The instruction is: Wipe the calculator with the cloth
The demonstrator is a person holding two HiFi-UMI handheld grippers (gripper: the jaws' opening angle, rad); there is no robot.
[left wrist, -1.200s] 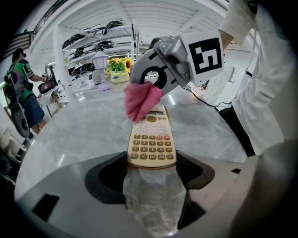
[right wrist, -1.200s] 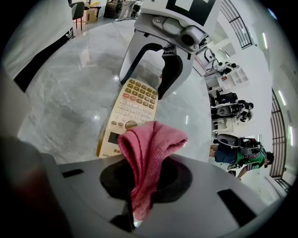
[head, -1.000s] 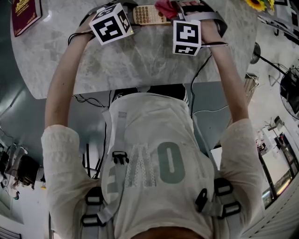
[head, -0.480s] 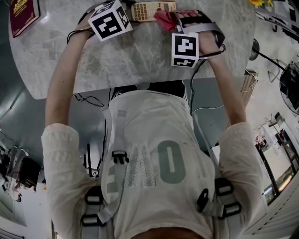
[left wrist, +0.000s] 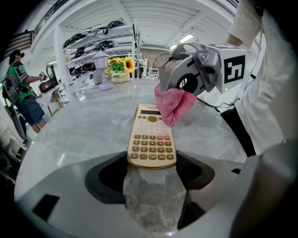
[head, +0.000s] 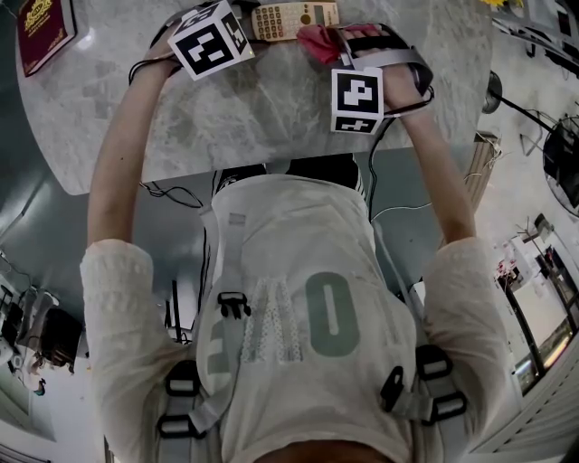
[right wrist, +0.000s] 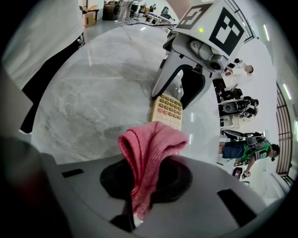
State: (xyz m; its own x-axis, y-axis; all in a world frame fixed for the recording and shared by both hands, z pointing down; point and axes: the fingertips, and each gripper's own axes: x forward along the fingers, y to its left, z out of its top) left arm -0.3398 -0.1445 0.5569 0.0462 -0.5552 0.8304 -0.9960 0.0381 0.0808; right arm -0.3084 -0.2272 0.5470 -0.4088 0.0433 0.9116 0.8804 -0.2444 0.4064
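Observation:
A beige calculator (head: 294,20) (left wrist: 151,137) lies flat on the grey marble table (head: 253,118). My left gripper (left wrist: 152,173) (head: 250,25) has its jaws on either side of the calculator's near end, shut on it. The same grip shows in the right gripper view, where the calculator (right wrist: 168,110) sits between the left gripper's fingers (right wrist: 164,81). A pink cloth (right wrist: 151,153) (head: 317,41) hangs bunched from my right gripper (right wrist: 139,204) (head: 333,43), which is shut on it. In the left gripper view the cloth (left wrist: 173,104) hangs over the calculator's far right edge.
A dark red book (head: 45,27) lies at the table's far left. Sunflowers (left wrist: 118,67) and a small lamp (left wrist: 101,60) stand at the far side. The table's front edge (head: 271,167) is close to the person's body. A person in green (left wrist: 18,93) stands away from the table.
My right gripper has drawn the pink cloth from over the calculator's right end towards the person. The left gripper and the calculator have stayed put.

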